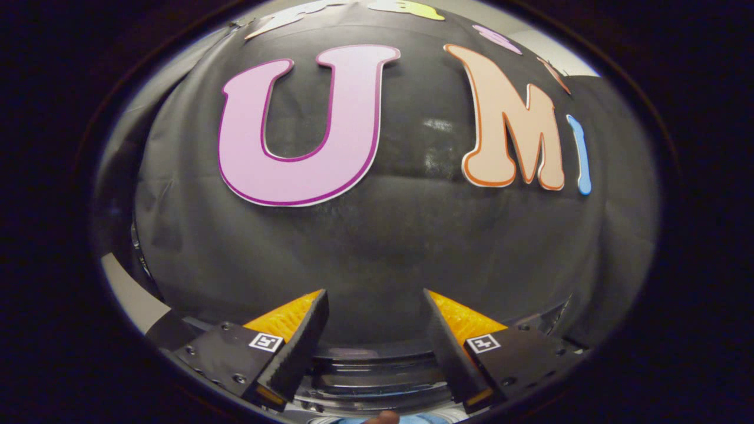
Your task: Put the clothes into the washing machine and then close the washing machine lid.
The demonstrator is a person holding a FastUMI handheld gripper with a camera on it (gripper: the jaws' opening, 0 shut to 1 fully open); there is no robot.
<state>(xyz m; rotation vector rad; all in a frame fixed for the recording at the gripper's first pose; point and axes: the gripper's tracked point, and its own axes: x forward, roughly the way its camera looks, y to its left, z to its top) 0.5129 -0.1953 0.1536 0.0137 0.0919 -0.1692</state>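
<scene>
1. Black cloth, the booth's wall [383,247], is facing you dead ahead, well beyond the fingertips; you are aiming the gripper [375,303] too high to be seeing any garment in front of it.
2. You are holding the jaws apart with nothing between them, only a gap that shows the cloth behind.
3. Below the fingers, close under their bases, a dark glossy curved band with a pale rim under it is showing [377,383]. I am judging this to be the washing machine's lid or drum edge, but too little is showing to say which, or whether it is open.
4. That curved band is running crosswise to the jaws, its long axis going from one finger to the other, bowing away from you in the middle.
5. Right under the gripper's base a strip of light blue fabric [424,418] is peeking out, perhaps the clothes. It is too cut off to give its direction or long axis, and I cannot tell whether it is lying in the machine or outside it.
6. What could go wrong: if you are dropping straight down from here, the open fingers could be striking the curved rim instead of passing inside it, because you are seeing so little of it.
7. A second risk: closing blind on the fabric below could be pinching only a fold, and the garment could be slipping and snagging on the rim.
</scene>
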